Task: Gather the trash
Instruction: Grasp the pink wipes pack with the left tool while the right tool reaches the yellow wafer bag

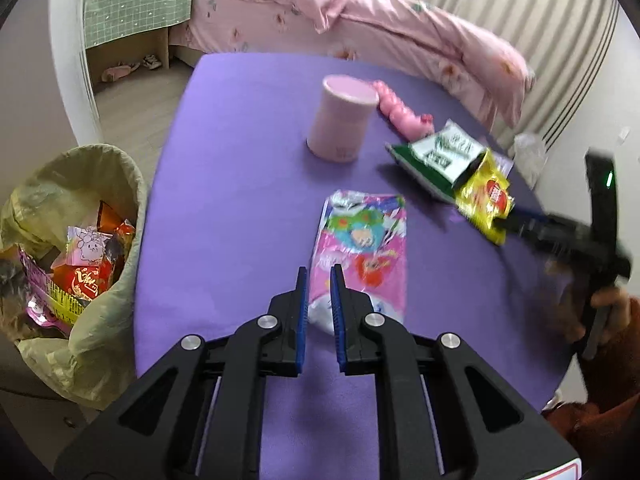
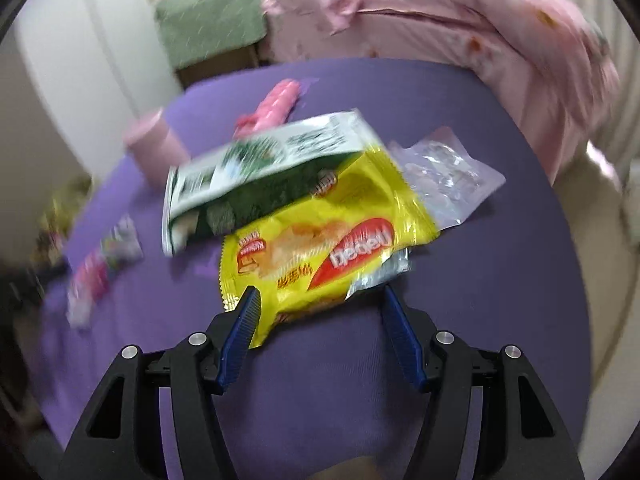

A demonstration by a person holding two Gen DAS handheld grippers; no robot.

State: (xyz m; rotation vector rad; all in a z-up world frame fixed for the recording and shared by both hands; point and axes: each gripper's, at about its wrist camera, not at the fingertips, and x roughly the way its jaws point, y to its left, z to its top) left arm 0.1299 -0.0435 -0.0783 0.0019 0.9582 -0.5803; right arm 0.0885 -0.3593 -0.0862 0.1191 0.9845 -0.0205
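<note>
Trash wrappers on purple table point(image 1: 240, 160): pink cartoon wrapper point(image 1: 366, 248) flat near front edge, near end between almost-closed jaws of left gripper point(image 1: 319, 280), grip not confirmable. Yellow snack bag point(image 2: 320, 248) overlapped by green-and-white packet point(image 2: 256, 168), clear plastic bag point(image 2: 448, 176) just behind. Right gripper point(image 2: 320, 300) with jaws spread wide, yellow bag's near edge between them, left pad touching, right pad apart. Pink cylindrical container point(image 1: 340, 120) upright mid-table, pink toy point(image 1: 400, 112) beside. Lined bin point(image 1: 100, 240) left of table, holding wrappers.
</note>
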